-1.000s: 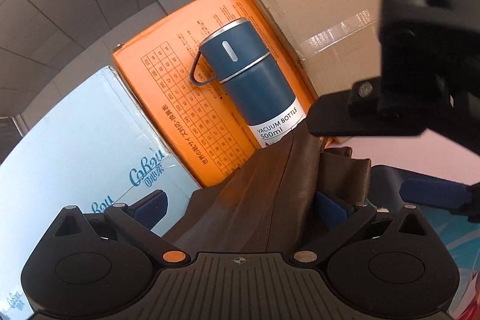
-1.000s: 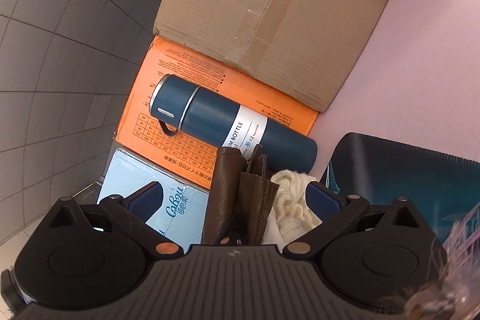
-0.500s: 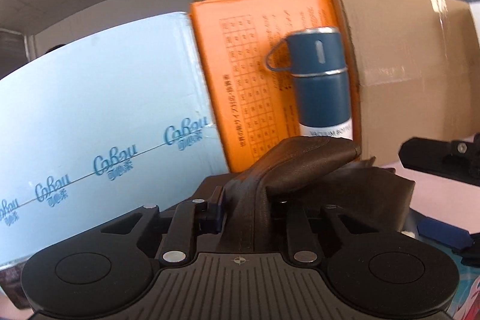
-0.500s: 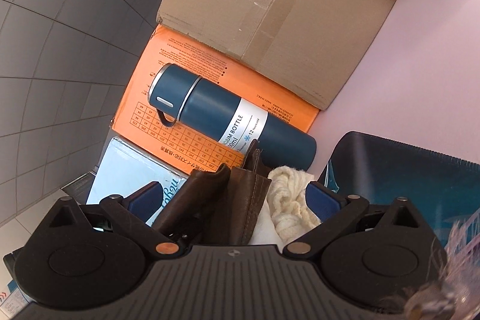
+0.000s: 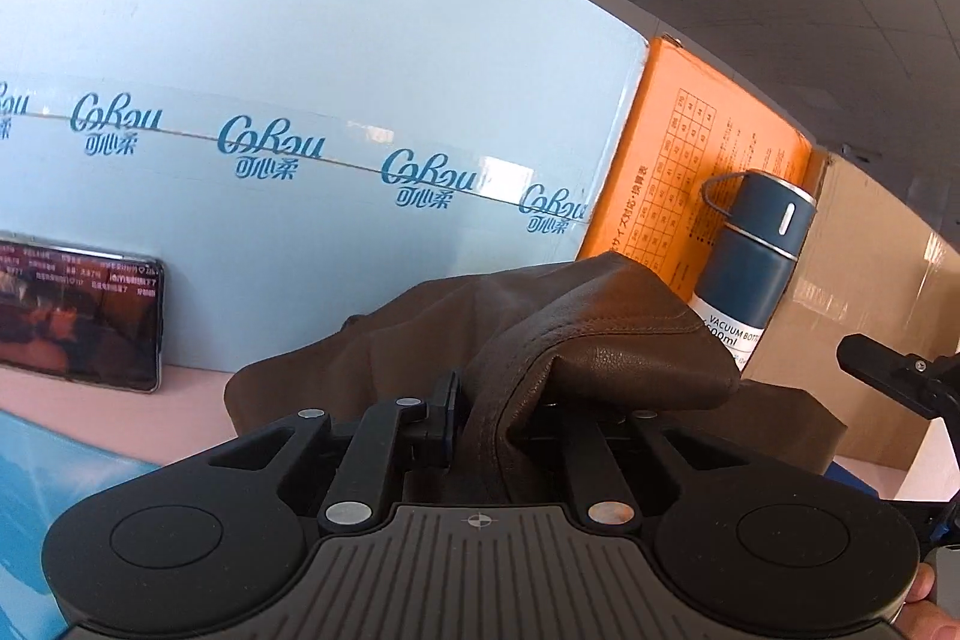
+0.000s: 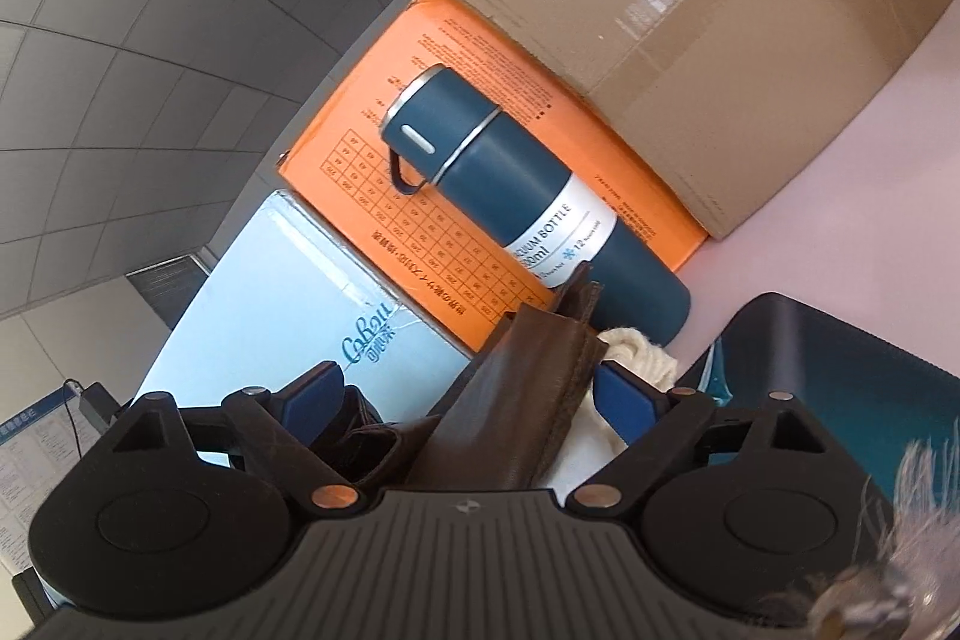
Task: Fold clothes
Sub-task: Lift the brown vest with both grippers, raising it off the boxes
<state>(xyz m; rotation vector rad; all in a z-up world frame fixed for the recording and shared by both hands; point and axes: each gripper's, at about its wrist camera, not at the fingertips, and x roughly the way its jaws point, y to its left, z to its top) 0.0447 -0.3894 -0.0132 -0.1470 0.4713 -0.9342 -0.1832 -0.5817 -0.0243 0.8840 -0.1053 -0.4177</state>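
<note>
A brown leather garment point(image 5: 540, 340) with a cream fleece lining point(image 6: 636, 358) is the piece of clothing. My left gripper point(image 5: 498, 412) is shut on a fold of the brown leather, which drapes over its fingers and hides the tips. In the right wrist view the same garment point(image 6: 516, 400) lies between the fingers of my right gripper point(image 6: 474, 400), whose blue pads point(image 6: 624, 394) stand wide apart and do not pinch it. Part of the right gripper point(image 5: 888, 376) shows at the right edge of the left wrist view.
A light blue box point(image 5: 300, 100), an orange box point(image 6: 456, 196) and a brown cardboard box point(image 6: 690, 10) stand behind. A dark blue vacuum bottle point(image 6: 510, 196) stands before the orange box. A phone point(image 5: 78, 316) leans on the blue box. A dark blue mat point(image 6: 840, 388) covers the pink table point(image 6: 870, 160).
My left gripper closed on the brown leather and swung left, bringing the blue box and phone into view. The right gripper stayed open and shifted slightly; the garment between its fingers moved.
</note>
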